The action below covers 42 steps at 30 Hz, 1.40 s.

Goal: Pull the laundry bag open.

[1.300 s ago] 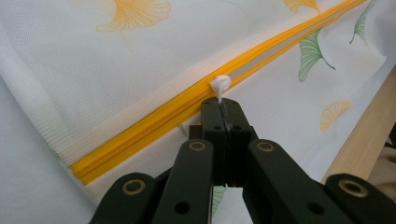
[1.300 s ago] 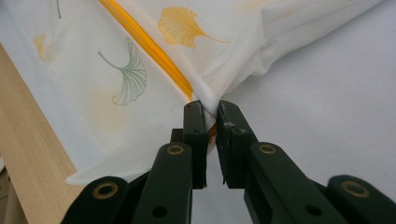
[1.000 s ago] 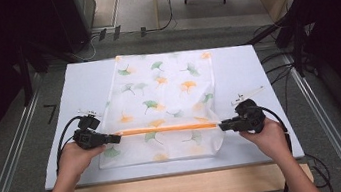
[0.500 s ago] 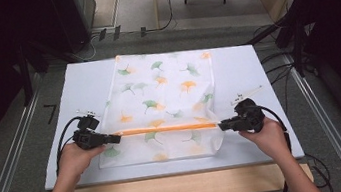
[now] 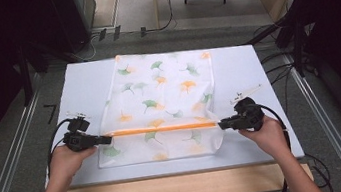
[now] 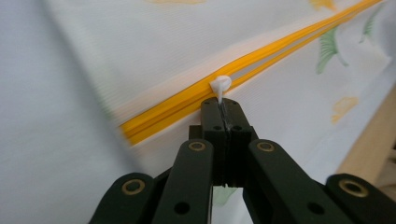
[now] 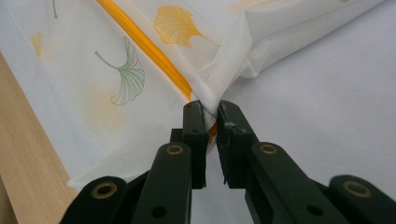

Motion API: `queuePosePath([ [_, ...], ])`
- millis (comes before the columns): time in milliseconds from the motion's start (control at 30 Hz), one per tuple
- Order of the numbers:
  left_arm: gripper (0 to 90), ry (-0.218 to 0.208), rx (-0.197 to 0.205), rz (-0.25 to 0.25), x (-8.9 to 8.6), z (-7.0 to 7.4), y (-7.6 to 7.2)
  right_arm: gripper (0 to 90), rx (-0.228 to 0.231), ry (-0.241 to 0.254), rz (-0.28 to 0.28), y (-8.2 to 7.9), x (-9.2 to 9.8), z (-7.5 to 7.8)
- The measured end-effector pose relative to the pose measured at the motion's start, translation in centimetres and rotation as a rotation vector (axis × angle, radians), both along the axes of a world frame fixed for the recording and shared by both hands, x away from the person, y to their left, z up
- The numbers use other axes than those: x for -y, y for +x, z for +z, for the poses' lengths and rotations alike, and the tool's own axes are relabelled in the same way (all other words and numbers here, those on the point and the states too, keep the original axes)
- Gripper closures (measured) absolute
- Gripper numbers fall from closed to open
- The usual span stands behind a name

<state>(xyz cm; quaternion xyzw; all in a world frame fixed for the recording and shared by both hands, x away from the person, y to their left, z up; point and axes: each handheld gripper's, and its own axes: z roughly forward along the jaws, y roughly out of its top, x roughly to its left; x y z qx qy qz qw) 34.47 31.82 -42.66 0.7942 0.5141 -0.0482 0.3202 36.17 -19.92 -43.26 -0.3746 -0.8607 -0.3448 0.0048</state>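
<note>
A white mesh bag printed with green and orange leaves lies flat on the pale table. An orange zipper runs across its near part. My left gripper is at the zipper's left end. Its jaws are shut on the small white zipper pull, beside the orange zipper. My right gripper is at the zipper's right end. There it is shut on a bunched fold of the bag's mesh, where the zipper ends. A hand holds each gripper.
The table's wooden front edge runs just behind the hands. Cables trail off the right side. Metal rails flank the table, and dark equipment stands at the back left.
The left gripper has shifted slightly to the left with the zipper pull. The right gripper and the bag's far part have stayed put.
</note>
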Motion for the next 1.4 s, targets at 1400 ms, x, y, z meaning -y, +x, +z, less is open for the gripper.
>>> queuePosePath([
  [1400, 90.0, -0.021, -0.020, 0.021, -1.5, -0.7, -1.2, 82.4, -0.020, -0.012, -0.076, 0.0, 1.4, -0.2],
])
